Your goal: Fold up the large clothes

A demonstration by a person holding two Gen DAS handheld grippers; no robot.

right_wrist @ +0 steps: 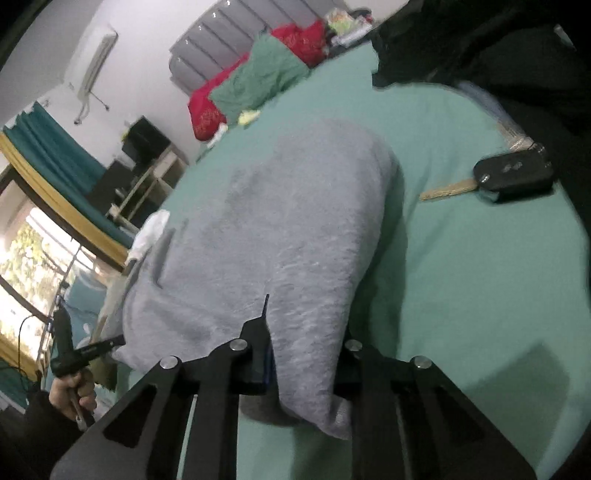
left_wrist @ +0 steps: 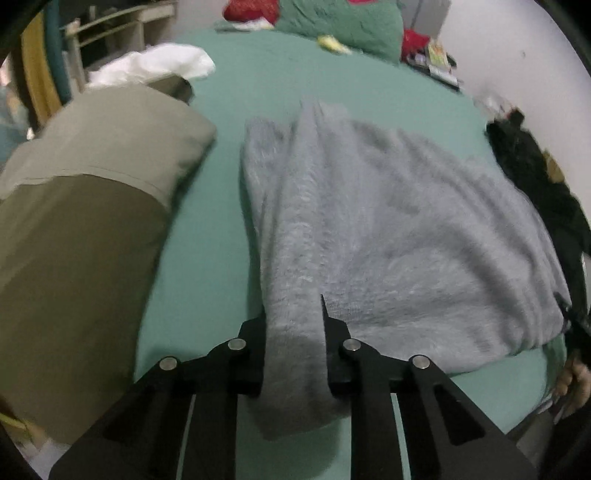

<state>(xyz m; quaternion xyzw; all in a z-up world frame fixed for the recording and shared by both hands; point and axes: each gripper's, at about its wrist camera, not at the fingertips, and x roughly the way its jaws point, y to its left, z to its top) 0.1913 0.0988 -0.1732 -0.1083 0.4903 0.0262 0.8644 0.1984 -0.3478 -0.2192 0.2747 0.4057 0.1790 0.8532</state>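
A grey fleece sweater [left_wrist: 388,229] lies spread on the green bedsheet [left_wrist: 303,74], partly folded, with a long fold of it running from its far end back toward the near edge of the bed. The left gripper [left_wrist: 293,332] is clamped on the near end of that fold: the grey cloth fills the gap between its two black fingers [left_wrist: 334,332] and hangs down below them. In the right wrist view, the right gripper [right_wrist: 304,332] is likewise closed on an edge of the sweater [right_wrist: 277,229], the fabric bunched between its fingers [right_wrist: 255,343] and drooping past them toward the bedsheet [right_wrist: 461,277].

To the left of the sweater, an olive and beige folded garment [left_wrist: 85,221] rests on the sheet, apart from the grey cloth. Beyond that lies a crumpled white cloth [left_wrist: 155,64]. On the far side of the sweater, at the head of the bed, sit a green pillow [left_wrist: 340,26] and a red one [left_wrist: 251,9]. To the right of the sweater is a heap of black clothing [left_wrist: 532,173], near its edge. In the right wrist view, a black car key [right_wrist: 509,177] lies on the sheet to the right of the sweater, well apart from it.
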